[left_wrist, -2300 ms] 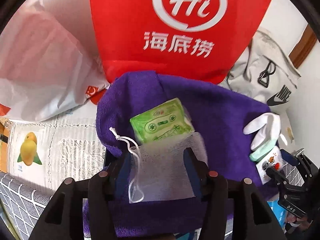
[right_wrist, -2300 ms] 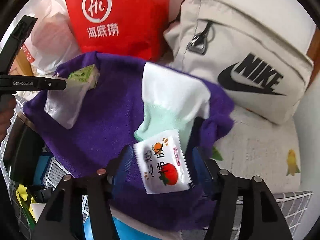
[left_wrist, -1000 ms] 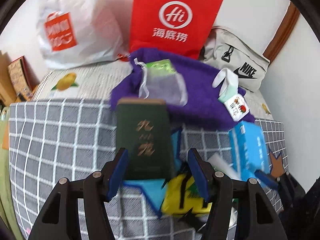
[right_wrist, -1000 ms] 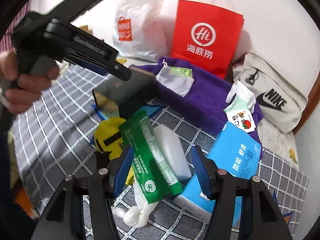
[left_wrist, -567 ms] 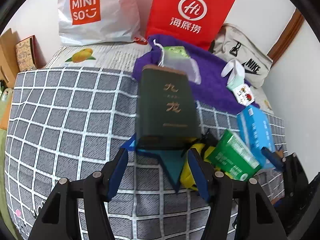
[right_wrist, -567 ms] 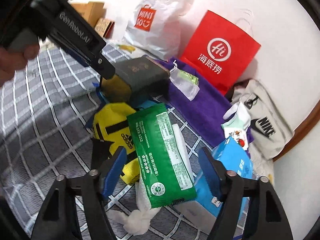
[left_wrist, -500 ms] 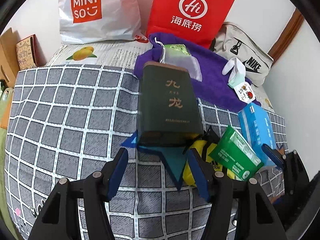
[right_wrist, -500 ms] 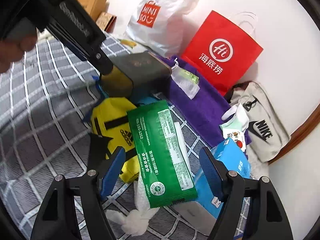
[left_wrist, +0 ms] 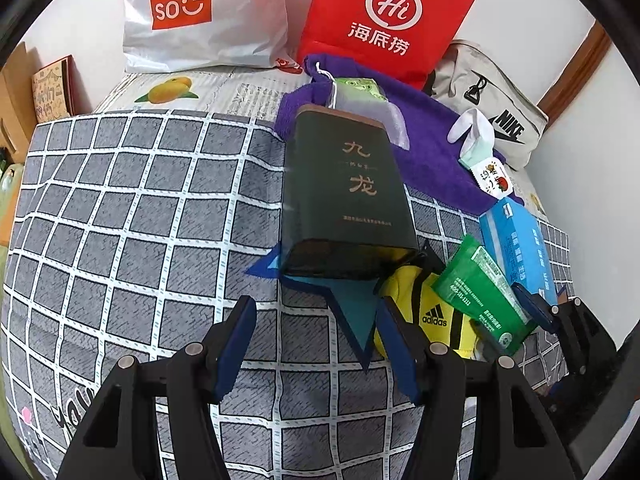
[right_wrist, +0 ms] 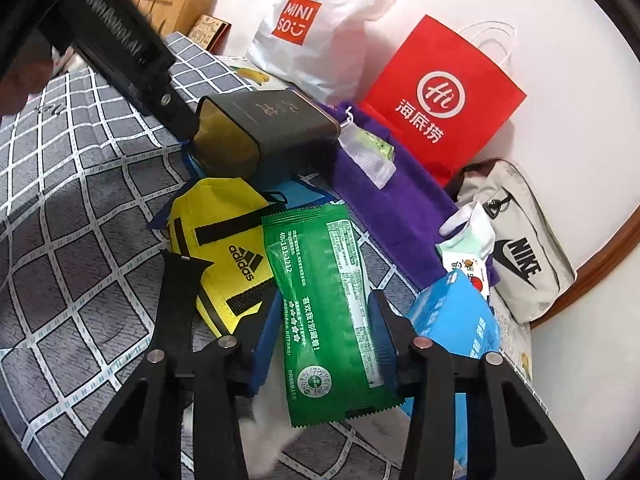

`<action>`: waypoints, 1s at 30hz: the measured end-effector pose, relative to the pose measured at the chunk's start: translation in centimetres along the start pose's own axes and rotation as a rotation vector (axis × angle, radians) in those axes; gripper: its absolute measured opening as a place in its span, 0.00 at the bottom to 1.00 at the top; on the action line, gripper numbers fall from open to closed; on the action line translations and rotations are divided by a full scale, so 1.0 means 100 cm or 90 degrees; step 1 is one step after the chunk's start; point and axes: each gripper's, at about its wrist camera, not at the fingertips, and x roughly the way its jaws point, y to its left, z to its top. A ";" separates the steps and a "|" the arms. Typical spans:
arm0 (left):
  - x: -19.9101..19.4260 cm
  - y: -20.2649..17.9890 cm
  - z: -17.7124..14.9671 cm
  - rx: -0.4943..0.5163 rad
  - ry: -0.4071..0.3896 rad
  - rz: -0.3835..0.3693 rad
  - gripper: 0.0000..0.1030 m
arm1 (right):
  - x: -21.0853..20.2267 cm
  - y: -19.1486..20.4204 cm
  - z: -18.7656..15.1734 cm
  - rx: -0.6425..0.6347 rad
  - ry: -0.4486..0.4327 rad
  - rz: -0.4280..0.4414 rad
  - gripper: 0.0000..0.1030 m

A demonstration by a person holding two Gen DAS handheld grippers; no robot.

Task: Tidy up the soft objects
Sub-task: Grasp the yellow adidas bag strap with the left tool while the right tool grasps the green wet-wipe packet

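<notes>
Two claws worked the checked bed, and the right claw (right_wrist: 322,344) was the nearer: its jaws were closing on the green packet (right_wrist: 324,304), which lay between them with its long axis running along the fingers, away from the camera. The left claw (left_wrist: 316,344) hung released, nothing gripped, with the dark box (left_wrist: 348,196) just ahead of it.

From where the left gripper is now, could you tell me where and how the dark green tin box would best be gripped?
Grip the dark green tin box across its two long narrow sides, near the end facing the left gripper. It lies flat with that end towards the gripper, so come straight ahead and down. The open gripper probably needs more width, since the box looks broader than the gap.
</notes>
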 end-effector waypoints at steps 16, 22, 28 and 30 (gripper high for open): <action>0.008 -0.019 -0.027 0.010 0.021 -0.057 0.58 | -0.033 -0.044 -0.008 0.164 -0.031 0.094 0.39; 0.021 -0.038 -0.025 0.030 0.010 -0.071 0.58 | -0.047 -0.058 -0.013 0.193 -0.049 0.079 0.39; 0.041 -0.054 -0.019 0.054 -0.013 -0.050 0.56 | -0.057 -0.071 -0.020 0.219 -0.055 0.074 0.39; 0.049 -0.057 -0.019 0.061 -0.013 -0.033 0.44 | -0.059 -0.075 -0.023 0.226 -0.054 0.070 0.39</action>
